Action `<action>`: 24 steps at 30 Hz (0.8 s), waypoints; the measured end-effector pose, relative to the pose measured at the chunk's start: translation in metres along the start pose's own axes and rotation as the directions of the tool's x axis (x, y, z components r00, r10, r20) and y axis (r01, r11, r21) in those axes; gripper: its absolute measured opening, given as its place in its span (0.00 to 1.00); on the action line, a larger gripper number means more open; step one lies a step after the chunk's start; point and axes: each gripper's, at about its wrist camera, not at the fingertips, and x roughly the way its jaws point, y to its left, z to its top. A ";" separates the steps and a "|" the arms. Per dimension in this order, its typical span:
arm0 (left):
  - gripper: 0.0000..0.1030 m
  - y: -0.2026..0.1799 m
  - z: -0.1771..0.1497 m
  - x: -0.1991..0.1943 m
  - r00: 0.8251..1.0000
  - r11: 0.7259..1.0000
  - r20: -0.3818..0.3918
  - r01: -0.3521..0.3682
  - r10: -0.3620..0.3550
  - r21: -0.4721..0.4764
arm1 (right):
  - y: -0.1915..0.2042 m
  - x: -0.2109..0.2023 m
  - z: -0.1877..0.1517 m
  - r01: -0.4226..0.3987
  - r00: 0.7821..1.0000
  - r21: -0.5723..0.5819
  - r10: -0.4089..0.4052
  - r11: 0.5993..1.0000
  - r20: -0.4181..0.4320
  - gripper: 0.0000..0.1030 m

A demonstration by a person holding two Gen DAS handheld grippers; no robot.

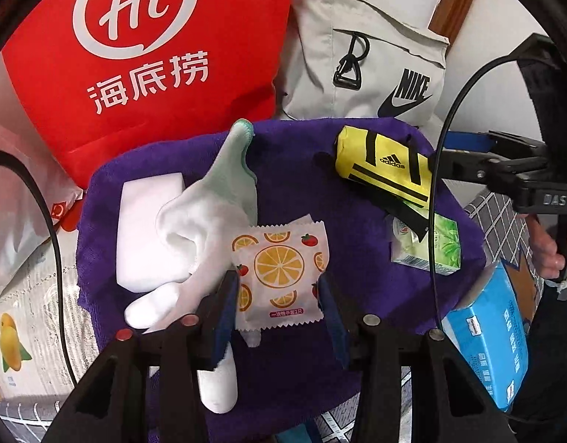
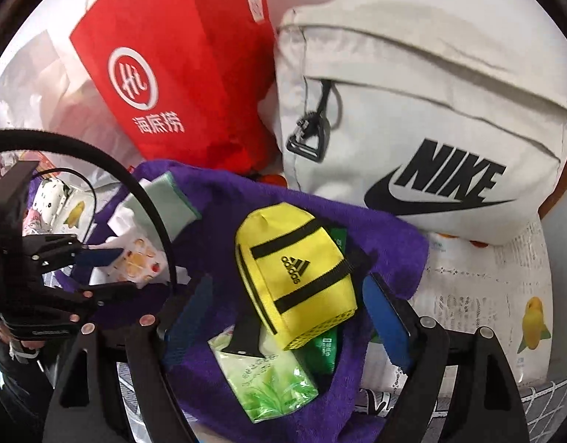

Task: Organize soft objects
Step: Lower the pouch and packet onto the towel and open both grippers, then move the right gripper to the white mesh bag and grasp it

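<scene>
Purple towel (image 1: 290,199) half-hiding green packet (image 2: 325,349)

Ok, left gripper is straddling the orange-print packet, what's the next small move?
Probably close the left gripper on the orange-print packet: the packet lies between its blue pads with gaps on both sides, on the purple towel. The white glove touches one edge, so lift slowly.

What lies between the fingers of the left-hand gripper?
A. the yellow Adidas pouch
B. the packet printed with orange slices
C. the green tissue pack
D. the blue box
B: in the left wrist view the left gripper straddles the orange-slice packet on the purple towel, while the yellow Adidas pouch lies farther off, near the right gripper.
</scene>
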 end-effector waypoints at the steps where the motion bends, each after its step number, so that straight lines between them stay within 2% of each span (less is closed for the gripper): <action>1: 0.50 0.000 0.000 0.001 1.000 1.000 -0.007 0.000 0.000 -0.004 | 0.001 -0.003 0.000 -0.008 1.000 -0.003 0.008 1.000 0.008 0.81; 2: 0.55 0.000 0.001 0.002 1.000 1.000 -0.012 -0.002 0.002 -0.009 | 0.003 -0.008 -0.001 -0.014 1.000 -0.005 0.014 1.000 0.014 0.81; 7: 0.57 0.002 0.000 -0.004 1.000 1.000 -0.015 -0.007 0.007 -0.024 | 0.007 -0.015 0.000 -0.007 1.000 -0.020 0.007 1.000 0.031 0.81; 12: 0.64 -0.003 -0.001 -0.018 1.000 1.000 0.003 -0.007 0.007 -0.007 | 0.024 -0.029 -0.003 0.013 0.999 -0.042 -0.011 0.999 0.053 0.81; 19: 0.65 -0.001 -0.001 -0.048 0.998 0.999 0.050 -0.034 0.035 -0.023 | 0.037 -0.063 -0.018 0.011 0.997 -0.018 -0.010 1.000 0.080 0.81; 24: 0.65 -0.008 -0.002 -0.077 0.994 0.999 0.107 -0.030 0.032 -0.022 | 0.051 -0.097 -0.049 0.039 0.996 0.013 -0.039 0.999 0.079 0.81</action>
